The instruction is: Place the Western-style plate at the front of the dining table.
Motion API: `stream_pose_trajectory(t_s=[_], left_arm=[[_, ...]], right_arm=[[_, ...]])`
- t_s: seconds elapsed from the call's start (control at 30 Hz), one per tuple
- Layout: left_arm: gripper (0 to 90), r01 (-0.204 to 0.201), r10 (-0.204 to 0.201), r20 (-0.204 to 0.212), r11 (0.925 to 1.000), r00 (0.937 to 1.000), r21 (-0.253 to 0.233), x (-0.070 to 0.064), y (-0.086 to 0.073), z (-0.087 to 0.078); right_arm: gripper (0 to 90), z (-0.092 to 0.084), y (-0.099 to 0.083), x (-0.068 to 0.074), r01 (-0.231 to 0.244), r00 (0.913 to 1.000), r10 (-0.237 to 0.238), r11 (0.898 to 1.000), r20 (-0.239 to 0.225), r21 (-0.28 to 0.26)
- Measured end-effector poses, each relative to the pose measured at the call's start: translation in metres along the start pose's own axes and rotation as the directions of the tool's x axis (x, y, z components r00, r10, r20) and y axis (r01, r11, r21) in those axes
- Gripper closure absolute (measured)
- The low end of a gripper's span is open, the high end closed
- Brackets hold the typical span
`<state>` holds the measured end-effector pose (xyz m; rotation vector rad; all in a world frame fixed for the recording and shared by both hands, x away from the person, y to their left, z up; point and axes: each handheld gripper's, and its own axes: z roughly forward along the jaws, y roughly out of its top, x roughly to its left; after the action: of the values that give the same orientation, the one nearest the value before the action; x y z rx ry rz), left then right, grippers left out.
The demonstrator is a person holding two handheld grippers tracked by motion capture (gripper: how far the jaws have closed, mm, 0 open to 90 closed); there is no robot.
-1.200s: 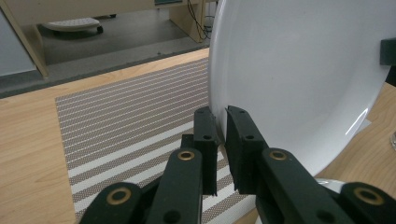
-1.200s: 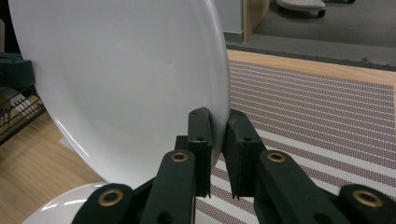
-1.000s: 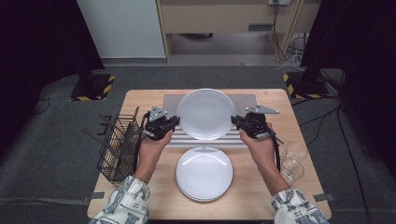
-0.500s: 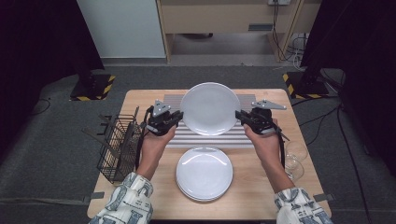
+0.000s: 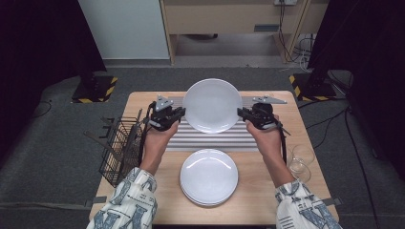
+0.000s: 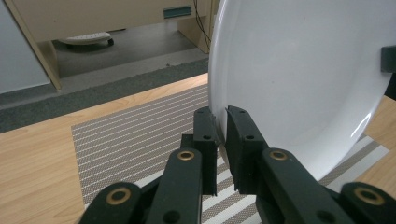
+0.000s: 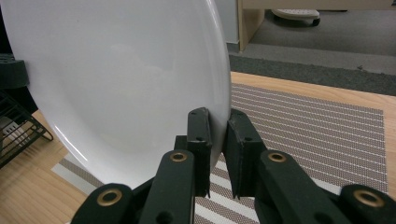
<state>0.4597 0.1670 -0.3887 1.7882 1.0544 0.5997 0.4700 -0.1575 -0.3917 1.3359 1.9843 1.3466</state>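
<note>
Above the striped mat (image 5: 212, 138) in the high view, a white plate (image 5: 212, 106) is held tilted up on edge, clear of the tabletop (image 5: 157, 188). The left gripper (image 5: 177, 114) clamps its left rim and the right gripper (image 5: 242, 113) clamps its right rim. A stack of white plates (image 5: 208, 176) rests on the tabletop nearer the person. A black wire rack (image 5: 120, 148) stands at the left edge, and clear glasses (image 5: 298, 162) stand at the right.

Along the left gripper (image 6: 221, 122) view, the jaws are narrow and pinch the rim of the plate (image 6: 299, 79), one jaw on each face. The mat (image 6: 140, 135) lies below.

Along the right gripper (image 7: 218, 125) view, the jaws are likewise narrow and closed on the opposite rim of the plate (image 7: 126, 88). Part of the rack (image 7: 18, 126) is visible beyond the plate.

Judged status: the plate is gripped and lifted by both grippers; this step is complete. Placement is not yet done. Where the plate goes cannot be told; the rack at the left is one candidate. The stacked plates are untouched and probably await the same handling.
</note>
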Motion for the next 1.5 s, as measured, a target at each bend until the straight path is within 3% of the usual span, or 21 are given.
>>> stream_pose_trajectory(t_s=[0.47,1.1,1.5], left_arm=[[81.4,0.006,-0.006,-0.002,0.9996,1.0,0.027,0.002,-0.003,0.017],[80.7,0.034,-0.034,-0.017,0.9984,0.9993,0.044,0.014,-0.01,0.025],[80.3,0.027,-0.027,-0.021,0.9989,0.9994,0.038,0.014,0.002,0.026]], right_arm=[[80.8,0.01,0.003,-0.01,-0.011,0.9998,0.011,1.0,0.014,0.014],[80.9,0.029,0.009,-0.009,-0.001,0.9999,0.001,0.999,0.012,0.034],[81.2,0.026,0.018,-0.011,-0.002,1.0,0.002,1.0,0.008,0.02]])
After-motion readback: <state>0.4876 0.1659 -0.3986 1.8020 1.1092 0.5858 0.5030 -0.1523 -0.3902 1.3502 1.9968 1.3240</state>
